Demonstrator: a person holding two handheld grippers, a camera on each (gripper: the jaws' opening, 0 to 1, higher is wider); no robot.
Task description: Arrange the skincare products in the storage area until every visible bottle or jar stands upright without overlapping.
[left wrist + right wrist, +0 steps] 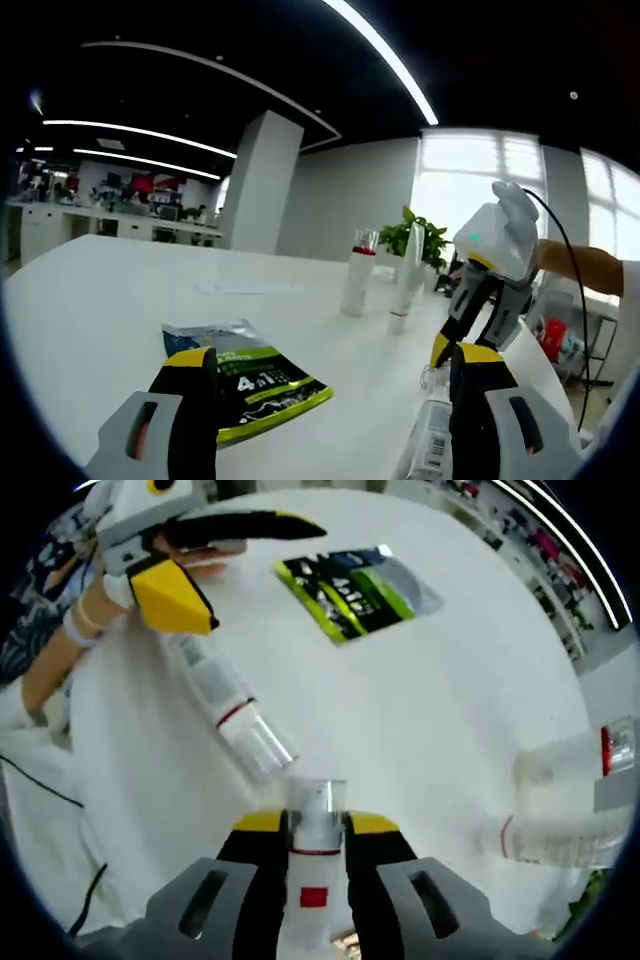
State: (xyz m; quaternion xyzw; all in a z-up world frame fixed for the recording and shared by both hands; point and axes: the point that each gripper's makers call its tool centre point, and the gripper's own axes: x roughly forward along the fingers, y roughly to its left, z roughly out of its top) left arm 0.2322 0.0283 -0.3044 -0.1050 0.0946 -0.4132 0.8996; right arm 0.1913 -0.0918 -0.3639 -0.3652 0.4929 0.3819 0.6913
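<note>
My right gripper (315,825) is shut on a white bottle (316,865) with a red band and a clear cap that points forward over the white table (440,700). Just ahead of it a clear bottle (225,710) with a red ring lies on its side. My left gripper (332,360) is open, and that lying bottle (430,445) rests against the inside of its right jaw. The left gripper (235,565) appears at the top left of the right gripper view. Two tall white bottles (357,270) (404,290) stand upright farther back; the same two bottles (570,765) (550,840) are at right.
A green and silver sachet (250,385) lies flat on the table near my left jaw, and the sachet (360,585) is also at the top of the right gripper view. The right gripper (470,320) comes in from the right. A potted plant (420,240) stands behind the bottles.
</note>
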